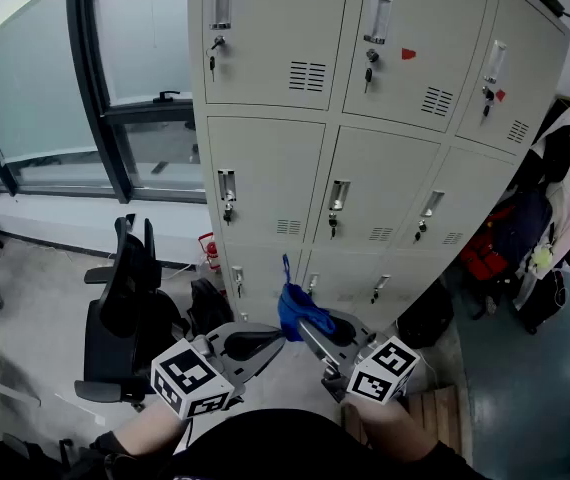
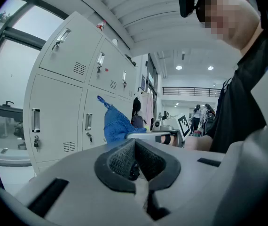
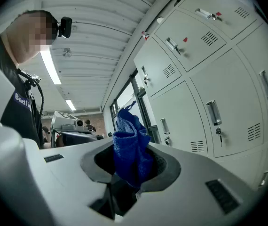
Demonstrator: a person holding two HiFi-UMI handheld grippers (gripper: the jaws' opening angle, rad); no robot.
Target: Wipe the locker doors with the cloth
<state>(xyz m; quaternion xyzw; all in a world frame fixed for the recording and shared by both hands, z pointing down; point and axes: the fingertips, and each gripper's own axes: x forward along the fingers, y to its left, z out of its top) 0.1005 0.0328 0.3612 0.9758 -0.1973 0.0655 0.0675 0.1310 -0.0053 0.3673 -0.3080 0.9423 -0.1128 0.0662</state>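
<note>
Blue knitted cloth [image 1: 300, 308]: one, bunched, pinched between the jaws of the right tool [image 1: 311, 325] and standing up out of them, low in front of the bottom row of lockers. The right gripper view shows the jaws pressed onto the cloth [image 3: 130, 149]. Left tool [image 1: 270, 341]: jaws pressed together with nothing between them, just beside the right tool. Beige metal locker doors [image 1: 365, 148]: three columns by three rows in view, each with one chrome handle and a keyed lock. One black office chair [image 1: 130, 308] stands on the grey floor [image 1: 25, 298] left of the lockers, below a dark-framed window [image 1: 65, 78]. Hanging clothes [image 1: 565, 178] are at the right.
</note>
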